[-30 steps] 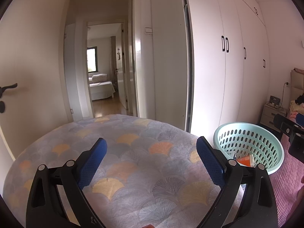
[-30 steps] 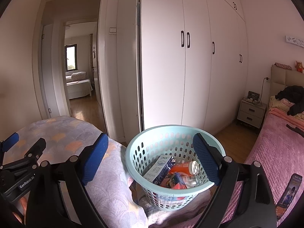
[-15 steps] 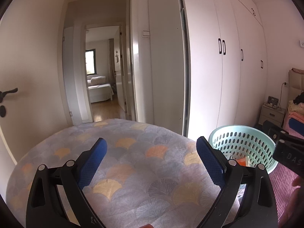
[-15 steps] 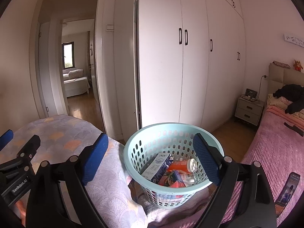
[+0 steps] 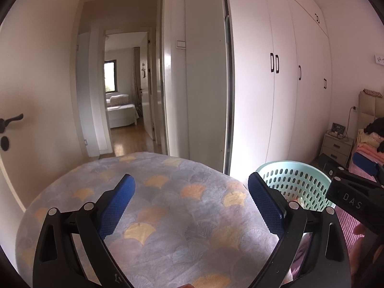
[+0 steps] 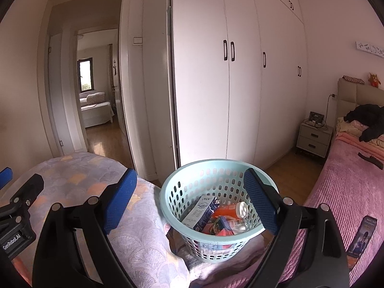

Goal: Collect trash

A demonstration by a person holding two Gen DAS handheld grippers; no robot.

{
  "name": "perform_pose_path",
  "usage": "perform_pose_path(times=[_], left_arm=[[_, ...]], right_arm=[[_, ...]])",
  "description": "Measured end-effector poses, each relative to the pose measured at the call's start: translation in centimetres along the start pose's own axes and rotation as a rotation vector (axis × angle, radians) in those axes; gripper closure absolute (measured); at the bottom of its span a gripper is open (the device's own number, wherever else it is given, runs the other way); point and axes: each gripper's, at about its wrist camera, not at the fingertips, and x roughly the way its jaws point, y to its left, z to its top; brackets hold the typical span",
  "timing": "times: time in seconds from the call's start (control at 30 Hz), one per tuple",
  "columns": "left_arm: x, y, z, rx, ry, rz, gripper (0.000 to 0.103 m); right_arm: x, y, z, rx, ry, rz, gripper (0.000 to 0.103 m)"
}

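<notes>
both tongs, left tongs point(image 5: 190, 201) and right tongs point(image 6: 189, 194), stand wide open and hold nothing. the mint basket point(image 6: 217, 168), with a carton point(image 6: 200, 212) and an orange bottle point(image 6: 231, 211) inside, sits on rumpled bedding at the edge of the pink bed point(image 6: 340, 192), beside the patterned quilt point(image 5: 168, 204). on such soft footing, a nudge from either tongs could tip it and spill the trash.

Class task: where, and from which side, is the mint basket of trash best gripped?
Probably the basket rim, taken from above, one finger inside and one outside. The rim is a thin raised band and faces up; the round body looks wider than the open right gripper.
</notes>
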Motion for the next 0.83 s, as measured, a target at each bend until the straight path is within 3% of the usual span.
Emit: perform_pose_path(times=[0.83], left_arm=[[-1.7,3.9,-0.2,-0.025,0.019,0.054,0.007]], right_arm=[[-2.3,4.8,0.5,-0.075,-0.037,0.071,0.017]])
